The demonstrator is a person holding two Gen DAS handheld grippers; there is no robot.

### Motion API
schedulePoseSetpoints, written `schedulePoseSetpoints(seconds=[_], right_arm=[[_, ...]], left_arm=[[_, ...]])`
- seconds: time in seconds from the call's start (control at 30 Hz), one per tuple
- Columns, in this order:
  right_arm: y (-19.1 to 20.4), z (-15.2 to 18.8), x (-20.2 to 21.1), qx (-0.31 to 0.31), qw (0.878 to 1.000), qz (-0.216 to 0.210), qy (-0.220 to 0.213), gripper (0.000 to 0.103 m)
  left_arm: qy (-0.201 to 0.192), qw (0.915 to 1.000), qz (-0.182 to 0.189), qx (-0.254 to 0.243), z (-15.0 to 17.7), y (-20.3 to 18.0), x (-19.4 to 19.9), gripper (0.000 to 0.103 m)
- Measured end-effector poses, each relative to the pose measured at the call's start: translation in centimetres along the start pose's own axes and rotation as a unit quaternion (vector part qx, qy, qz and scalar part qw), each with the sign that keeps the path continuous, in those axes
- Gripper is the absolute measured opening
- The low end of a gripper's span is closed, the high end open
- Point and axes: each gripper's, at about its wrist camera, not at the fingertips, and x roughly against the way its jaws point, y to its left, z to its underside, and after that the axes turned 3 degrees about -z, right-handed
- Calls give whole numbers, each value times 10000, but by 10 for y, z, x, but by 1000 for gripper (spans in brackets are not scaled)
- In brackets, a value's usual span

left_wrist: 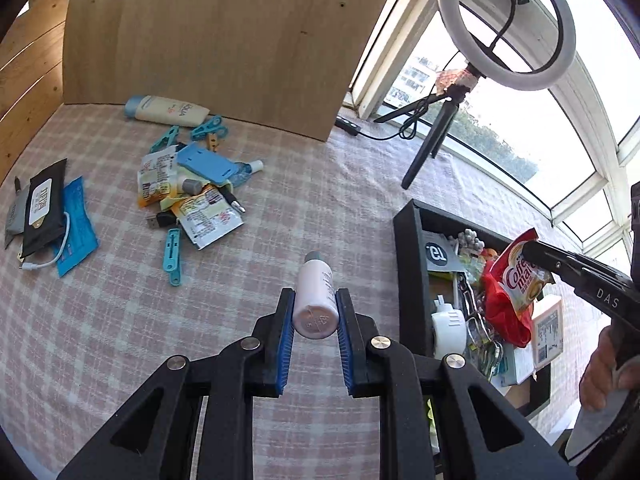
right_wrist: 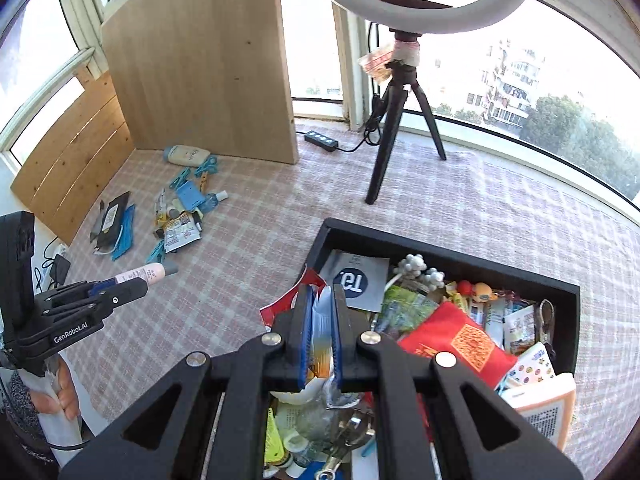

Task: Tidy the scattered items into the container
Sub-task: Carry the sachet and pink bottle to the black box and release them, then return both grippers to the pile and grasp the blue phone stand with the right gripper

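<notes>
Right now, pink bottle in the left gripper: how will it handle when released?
The pink bottle is a smooth cylinder, so it probably rolls if dropped sideways. Its body looks rigid between the left gripper pads. Small, likely light; the glossy surface may slip.

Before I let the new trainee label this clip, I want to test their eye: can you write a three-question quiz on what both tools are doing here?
1. True or false: the left tool is shut on a pink bottle.
2. What does the right tool hold?
A. a blue clothes peg
B. a red Coffee-mate sachet
C. a white cable
3. Fill in: the right tool holds its item over the black ____.

Key: 1 true. 2 B. 3 container; it is already crowded with items, while a pile of packets and pegs is on the checked cloth.
</notes>
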Motion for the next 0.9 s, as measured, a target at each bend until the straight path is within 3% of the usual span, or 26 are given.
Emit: schedulePoseSetpoints(seconds=[0.2,0.43,0.5,0.53,0.57,0.63,0.9], right_arm=[[-86,5,32,-756,9956,538,-153,9],[-146,17,48,-1323,9875,827,-201,9],[-155,20,48,-1391,9872,760,-184,10],[-160,21,48,-1472,9856,814,-164,18],[-163,23,49,-1551,9840,866,-169,34],[-165,24,52,-1629,9825,856,-288,45],[-137,12,44,-1293,9892,634,-287,45]], left_arm=[[66,9962,444,-752,-5,-83,-8,19],[134,9909,692,-1148,-17,-144,-22,19],[279,9898,794,-1153,-19,-156,-26,32],[292,9901,787,-1127,-19,-160,-27,55],[224,9902,796,-1127,-19,-162,-25,63],[148,9903,728,-1173,-18,-165,-23,63],[125,9951,437,-876,-21,-126,-25,61]])
